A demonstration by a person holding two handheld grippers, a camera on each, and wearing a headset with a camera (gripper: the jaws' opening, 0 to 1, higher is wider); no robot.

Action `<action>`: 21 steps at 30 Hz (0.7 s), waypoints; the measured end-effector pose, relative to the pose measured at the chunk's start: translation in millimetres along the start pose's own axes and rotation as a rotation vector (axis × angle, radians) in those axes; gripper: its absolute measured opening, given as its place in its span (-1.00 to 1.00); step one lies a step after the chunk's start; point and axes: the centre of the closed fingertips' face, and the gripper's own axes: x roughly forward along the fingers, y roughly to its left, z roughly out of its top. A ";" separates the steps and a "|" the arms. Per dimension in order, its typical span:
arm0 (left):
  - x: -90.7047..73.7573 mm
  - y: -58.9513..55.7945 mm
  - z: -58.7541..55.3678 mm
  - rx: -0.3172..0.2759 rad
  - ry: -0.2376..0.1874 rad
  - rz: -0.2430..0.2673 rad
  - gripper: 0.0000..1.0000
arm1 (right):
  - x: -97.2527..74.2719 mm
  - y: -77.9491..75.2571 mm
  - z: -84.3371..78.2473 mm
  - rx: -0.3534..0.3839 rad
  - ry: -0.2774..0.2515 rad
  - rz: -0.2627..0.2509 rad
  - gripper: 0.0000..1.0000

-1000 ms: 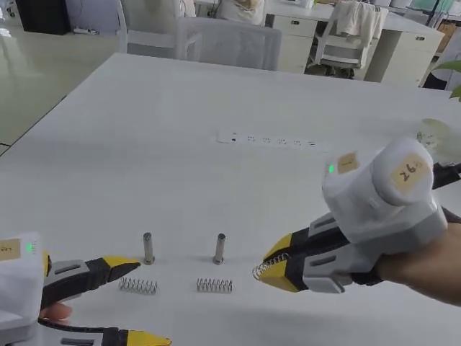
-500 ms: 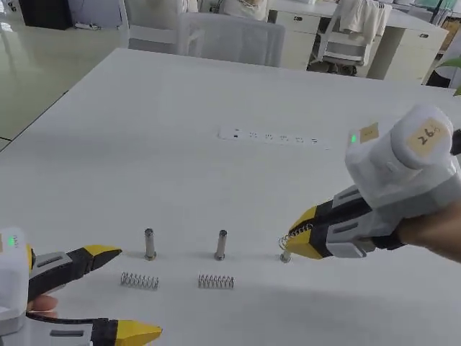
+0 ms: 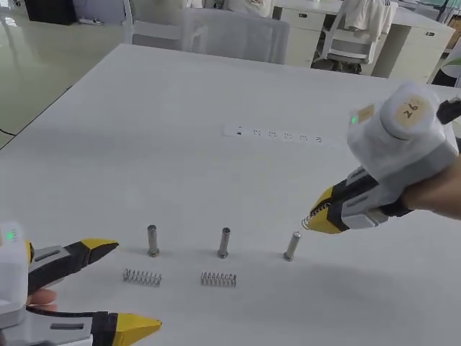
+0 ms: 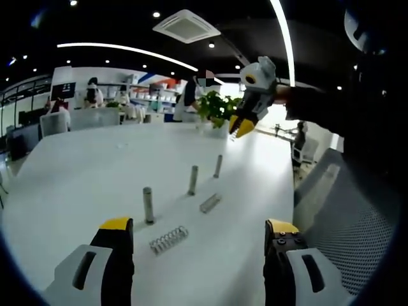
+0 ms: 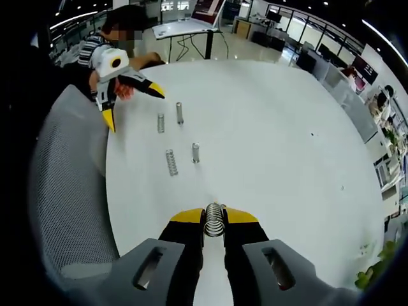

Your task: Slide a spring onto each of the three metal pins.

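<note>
Three short metal pins stand upright in a row on the white table: left pin [image 3: 153, 240], middle pin [image 3: 224, 242], right pin [image 3: 292, 246]. All three are bare. Two springs lie flat just in front of them, one [image 3: 140, 277] by the left pin, one [image 3: 218, 279] by the middle pin. My right gripper [image 3: 315, 218] hovers up and to the right of the right pin, shut on a third spring [image 5: 214, 220] that pokes out past its tips. The left gripper [image 3: 124, 287] rests wide open at the near left, holding nothing, level with the left spring [image 4: 169, 239].
A white power strip [image 3: 277, 135] lies flat mid-table, well behind the pins. Chairs [image 3: 230, 34] stand at the far table edge. A grey mesh chair back [image 5: 70, 191] is close to the near edge.
My right gripper has risen and moved right with its spring, uncovering the right pin. The left gripper has stayed open at the near left. The head camera has shifted slightly.
</note>
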 end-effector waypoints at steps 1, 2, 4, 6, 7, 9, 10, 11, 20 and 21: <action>0.1 -0.1 0.1 0.001 0.000 0.000 0.62 | 1.5 -1.6 -1.6 -0.007 0.017 0.000 -0.83; 0.1 -0.2 0.3 0.001 0.000 0.000 0.62 | 3.1 -2.3 -1.1 -0.014 0.021 0.002 -0.83; -0.1 -0.1 0.9 0.000 -0.003 0.000 0.62 | 7.0 -3.1 -0.3 -0.013 0.032 0.020 -0.83; -0.7 0.2 1.0 0.002 -0.002 0.002 0.62 | 11.1 -5.0 -2.0 -0.027 0.057 0.024 -0.83; -1.3 0.4 1.1 0.003 -0.002 0.003 0.62 | 13.4 -5.6 -3.4 -0.036 0.074 0.027 -0.83; -2.1 1.0 1.5 0.001 -0.004 0.006 0.62 | 16.7 -5.7 -4.7 -0.043 0.088 0.036 -0.83; -2.7 1.5 1.6 0.001 -0.006 0.008 0.62 | 18.7 -5.5 -5.3 -0.041 0.094 0.045 -0.83; -3.1 2.0 1.5 0.001 -0.007 0.010 0.62 | 20.1 -6.0 -5.9 -0.042 0.098 0.050 -0.83; -4.2 2.5 0.2 -0.001 -0.005 0.012 0.61 | 32.8 -7.0 -10.9 -0.060 0.152 0.083 -0.83; -4.3 2.6 -0.1 0.000 -0.004 0.012 0.61 | 34.2 -6.8 -11.5 -0.059 0.157 0.087 -0.83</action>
